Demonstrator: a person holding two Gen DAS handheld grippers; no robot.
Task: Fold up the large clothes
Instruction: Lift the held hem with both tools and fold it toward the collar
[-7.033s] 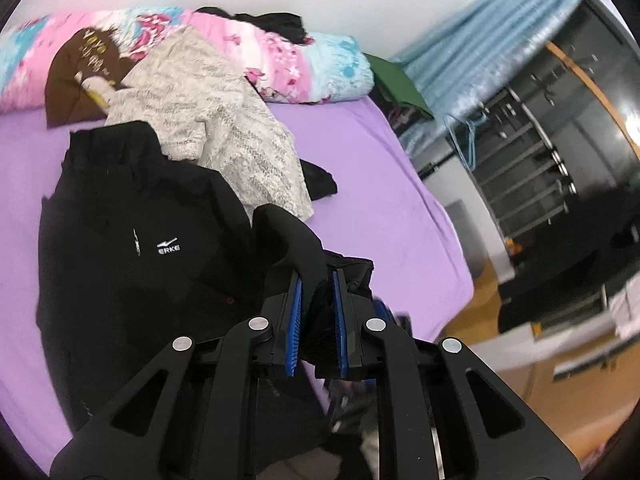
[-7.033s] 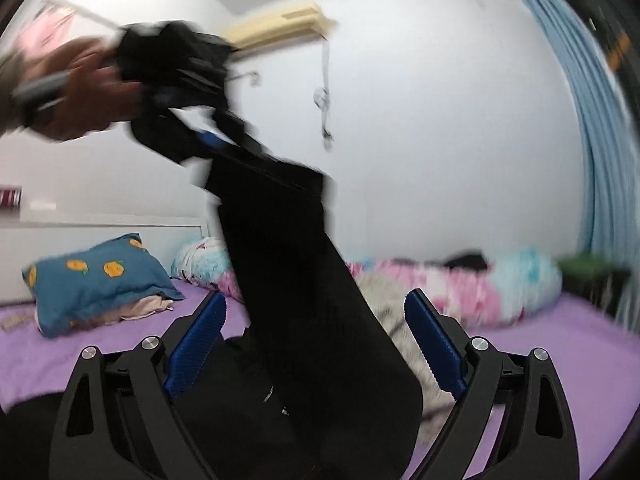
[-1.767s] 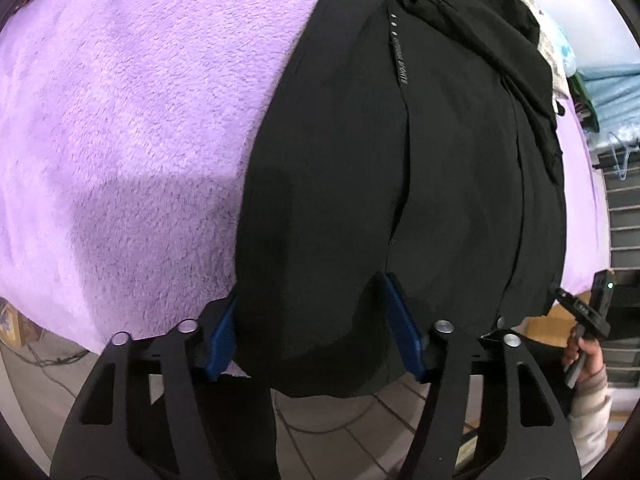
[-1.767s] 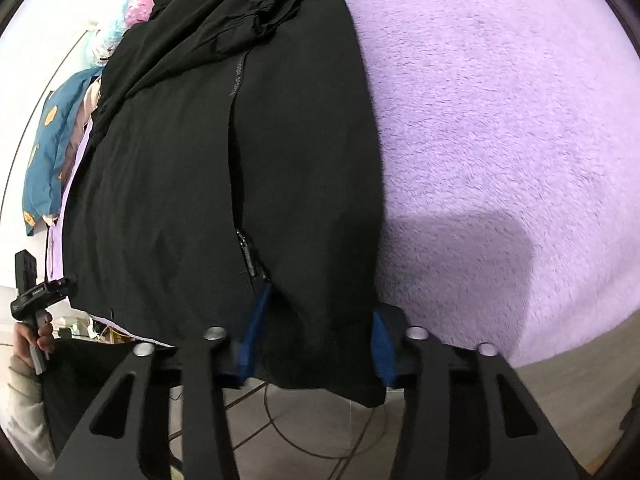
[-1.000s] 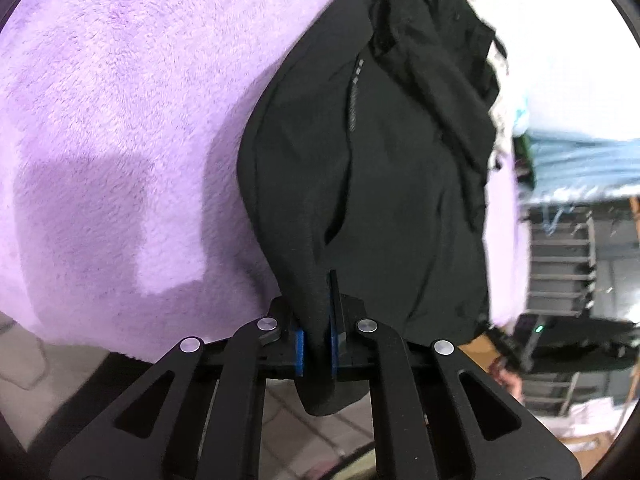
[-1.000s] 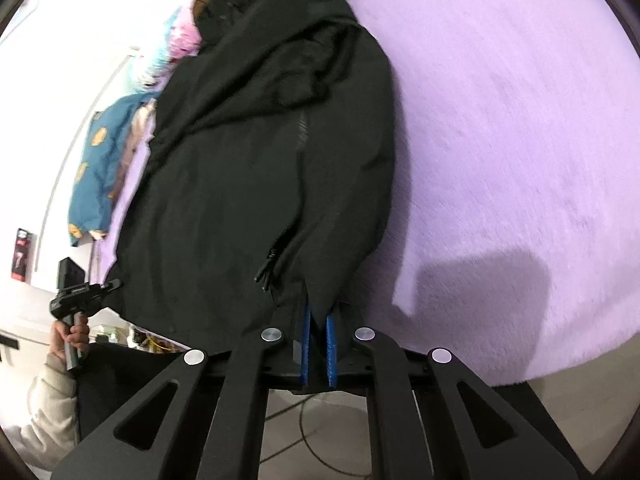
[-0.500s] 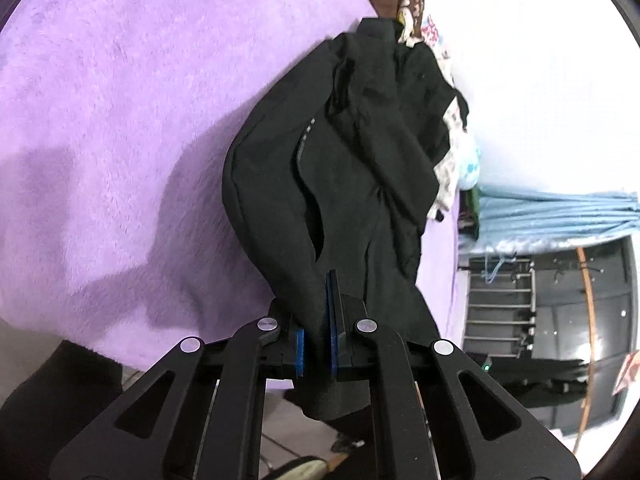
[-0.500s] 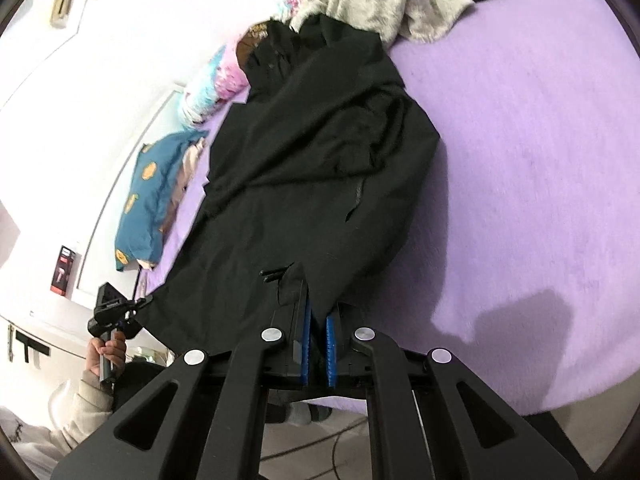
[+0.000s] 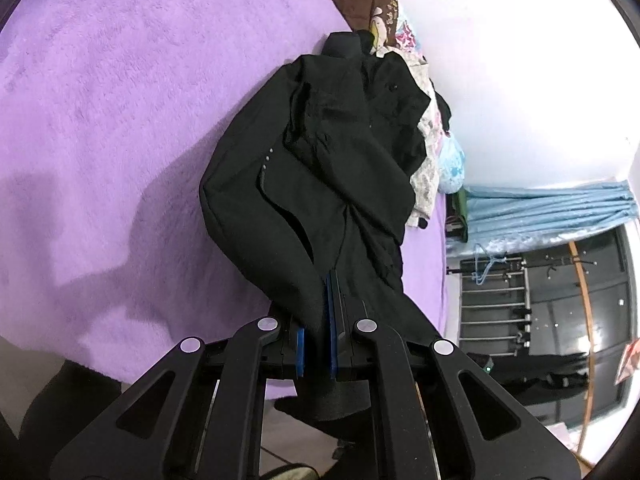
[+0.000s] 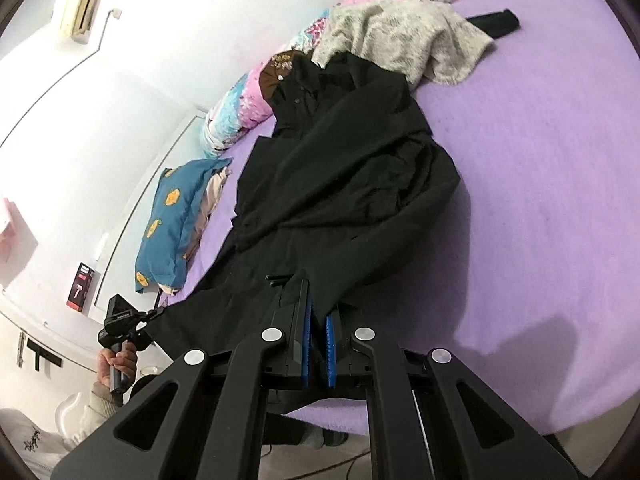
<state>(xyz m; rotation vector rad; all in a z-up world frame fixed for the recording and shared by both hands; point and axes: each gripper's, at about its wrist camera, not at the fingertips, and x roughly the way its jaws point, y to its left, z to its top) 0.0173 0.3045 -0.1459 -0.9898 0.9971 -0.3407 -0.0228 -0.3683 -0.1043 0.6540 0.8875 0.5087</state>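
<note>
Left gripper (image 9: 316,312) is clenched on the hem of the black jacket (image 9: 320,168), which is spread along the purple bed (image 9: 120,100); right gripper (image 10: 318,320) is clamped on the same hem. No brand can be read on the jacket. Only the right view shows a blue pillow (image 10: 172,224), a red box (image 10: 80,287) — writing illegible — and a hand (image 10: 118,364).

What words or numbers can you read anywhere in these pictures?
None can be read for sure.
Brown cushion: yellowish writing, too blurred.
Red and black box: white mark at the top, too small.
Pale sleeve: a dark scribble-like print, unreadable.
Black jacket: only small pale dots, no letters.
</note>
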